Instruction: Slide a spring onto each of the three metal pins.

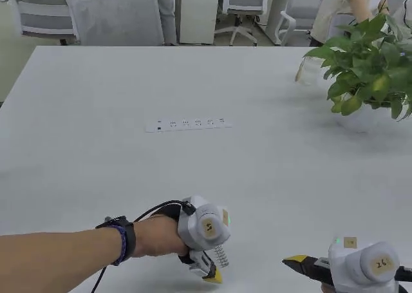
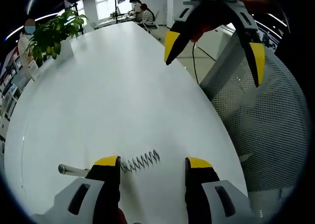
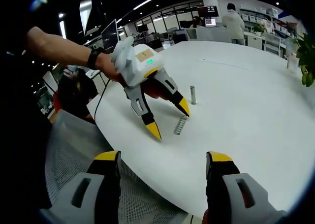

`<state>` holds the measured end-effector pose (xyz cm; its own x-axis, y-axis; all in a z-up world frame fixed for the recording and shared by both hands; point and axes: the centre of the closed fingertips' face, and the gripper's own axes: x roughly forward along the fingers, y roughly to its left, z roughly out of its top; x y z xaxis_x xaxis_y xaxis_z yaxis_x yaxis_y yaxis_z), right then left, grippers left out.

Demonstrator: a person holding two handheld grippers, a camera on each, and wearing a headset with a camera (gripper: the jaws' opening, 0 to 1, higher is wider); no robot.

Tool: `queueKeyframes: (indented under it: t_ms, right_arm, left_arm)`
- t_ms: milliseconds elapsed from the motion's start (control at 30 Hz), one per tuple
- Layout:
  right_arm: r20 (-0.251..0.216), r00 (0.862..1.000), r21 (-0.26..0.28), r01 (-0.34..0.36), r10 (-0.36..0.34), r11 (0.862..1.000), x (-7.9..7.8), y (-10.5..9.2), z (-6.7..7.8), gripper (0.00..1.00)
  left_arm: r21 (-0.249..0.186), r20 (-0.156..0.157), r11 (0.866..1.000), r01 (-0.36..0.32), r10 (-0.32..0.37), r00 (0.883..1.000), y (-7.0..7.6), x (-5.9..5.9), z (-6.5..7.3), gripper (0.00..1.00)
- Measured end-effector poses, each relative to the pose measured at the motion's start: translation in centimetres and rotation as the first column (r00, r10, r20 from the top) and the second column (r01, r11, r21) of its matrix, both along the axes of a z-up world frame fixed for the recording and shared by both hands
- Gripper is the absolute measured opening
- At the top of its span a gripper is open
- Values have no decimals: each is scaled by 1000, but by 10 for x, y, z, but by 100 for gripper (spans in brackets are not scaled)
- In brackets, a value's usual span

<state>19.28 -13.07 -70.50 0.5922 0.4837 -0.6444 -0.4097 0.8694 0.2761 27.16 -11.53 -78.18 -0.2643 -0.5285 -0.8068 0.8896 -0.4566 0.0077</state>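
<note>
Left gripper (image 2: pixel 152 161) jaws wide, poised over spring (image 2: pixel 140 161) lying on table (image 2: pixel 123 76), not gripped; pin (image 2: pixel 74 170) just beside. Right gripper (image 3: pixel 162 157) wide, empty. Judged step: first pickup. Next, you close on spring, align with pin.

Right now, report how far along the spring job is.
Done: nothing. The spring lies loose on the table, beside the one metal pin I can see, which stands bare. In hand: nothing gripped. The left gripper is open right at the spring, and the right gripper is open and empty. Left: all the threading.
</note>
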Motion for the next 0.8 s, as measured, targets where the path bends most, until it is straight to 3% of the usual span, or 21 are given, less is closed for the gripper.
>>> queueKeyframes:
  t_ms: [300, 700, 733, 767, 800]
  right_arm:
    - [5, 1000, 7, -5, 5, 1000, 3, 3, -1, 69]
    - [6, 1000, 0, -29, 29, 1000, 4, 6, -2, 70]
    - [6, 1000, 0, -29, 29, 1000, 4, 6, -2, 70]
    - [7, 1000, 0, -29, 29, 1000, 5, 7, -2, 70]
    - [8, 1000, 0, -29, 29, 1000, 5, 7, -2, 70]
  left_arm:
    - [37, -21, 999, -9, 10, 1000, 6, -2, -10, 47]
    - [58, 4, 998, -28, 28, 1000, 22, 9, -12, 39]
    - [58, 9, 998, -24, 24, 1000, 23, 10, -12, 37]
    - [57, 34, 998, -13, 11, 999, 23, 12, -12, 35]
    - [60, 24, 998, -14, 12, 1000, 25, 11, -11, 33]
